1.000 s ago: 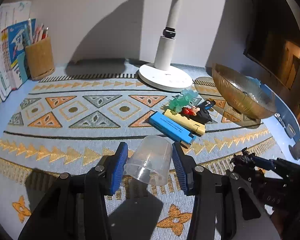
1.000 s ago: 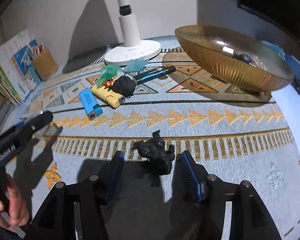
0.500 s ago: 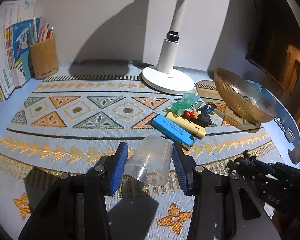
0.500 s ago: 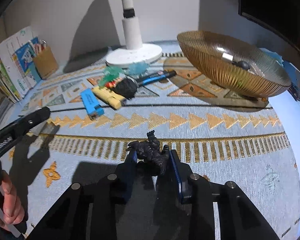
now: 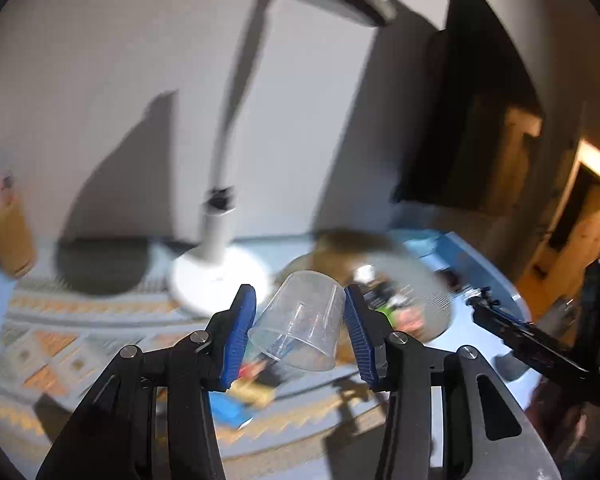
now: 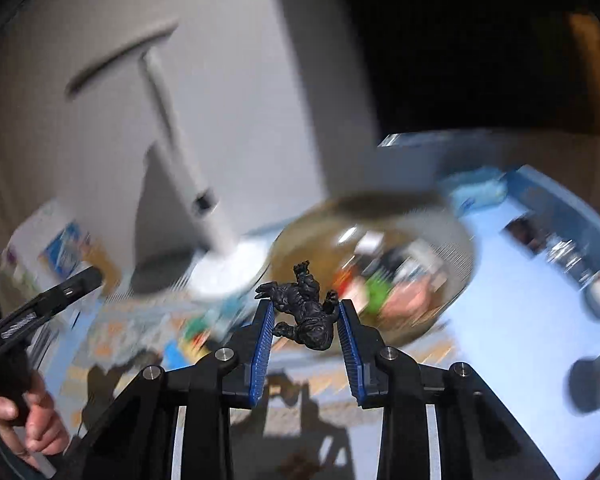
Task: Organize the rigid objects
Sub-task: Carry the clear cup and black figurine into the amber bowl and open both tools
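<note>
1. A clear plastic cup (image 5: 298,322) is held between the blue pads of the left gripper (image 5: 300,334), clamped at a moderate width, mouth tilted toward the camera and lifted off the patterned mat (image 5: 52,344).
2. A small black figurine (image 6: 305,310) is pinched between the narrow-set pads of the right gripper (image 6: 305,334); it is raised above the table, with limbs sticking out past the fingertips.
3. The amber ribbed bowl (image 6: 448,240) is seen just behind the figurine in the right wrist view; blurred coloured items lie inside it.
4. The white desk lamp (image 5: 220,236) stands on the mat at the back, its base left of the bowl.
5. Blurred blue and yellow objects (image 5: 240,400) lie on the mat below the cup.
6. In the right wrist view, the left gripper's handle is grasped by a hand (image 6: 28,420) at the lower left edge.
7. Much of both views is smeared, so finer detail of the table cannot be told.
</note>
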The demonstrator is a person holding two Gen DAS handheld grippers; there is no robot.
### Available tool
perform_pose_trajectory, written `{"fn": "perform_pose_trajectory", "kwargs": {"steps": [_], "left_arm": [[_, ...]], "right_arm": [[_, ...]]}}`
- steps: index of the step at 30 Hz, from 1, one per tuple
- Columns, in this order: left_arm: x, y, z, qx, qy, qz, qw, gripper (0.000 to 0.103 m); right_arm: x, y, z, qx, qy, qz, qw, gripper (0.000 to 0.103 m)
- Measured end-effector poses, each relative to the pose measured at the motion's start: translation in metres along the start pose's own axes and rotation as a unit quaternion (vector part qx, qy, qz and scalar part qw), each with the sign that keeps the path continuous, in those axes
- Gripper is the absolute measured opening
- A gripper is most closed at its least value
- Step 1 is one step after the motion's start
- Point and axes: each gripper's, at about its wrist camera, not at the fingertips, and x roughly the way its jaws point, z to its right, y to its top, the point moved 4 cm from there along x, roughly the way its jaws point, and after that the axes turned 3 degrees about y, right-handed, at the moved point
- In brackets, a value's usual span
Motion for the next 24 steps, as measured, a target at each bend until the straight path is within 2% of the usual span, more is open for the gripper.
{"fn": "perform_pose_trajectory", "kwargs": {"steps": [3, 4, 6, 8, 15, 24], "left_arm": [[0.02, 0.008, 0.026, 0.024, -0.006, 0.003, 0.9997, 0.042], [0.035, 0.007, 0.035, 0.028, -0.009, -0.007, 0.9996, 0.042], [0.058, 0.006, 0.046, 0.028, -0.014, -0.021, 0.9993, 0.042], [0.084, 0.004, 0.053, 0.027, -0.016, -0.04, 0.9987, 0.042], [0.158, -0.027, 0.068, 0.013, -0.018, -0.119, 0.9927, 0.042], [0.185, -0.038, 0.088, 0.036, -0.014, -0.142, 0.9891, 0.043]], "right_arm": [[-0.001, 0.022, 0.027, 0.03, -0.003, 0.024, 0.999, 0.032], [0.0, 0.025, 0.033, 0.034, -0.007, 0.03, 0.999, 0.032], [0.009, 0.03, 0.048, 0.042, -0.033, 0.031, 0.998, 0.032], [0.026, 0.031, 0.063, 0.051, -0.052, 0.014, 0.997, 0.032], [0.072, 0.017, 0.097, 0.08, -0.064, -0.048, 0.994, 0.032], [0.093, 0.012, 0.11, 0.088, -0.079, -0.069, 0.991, 0.032]]}}
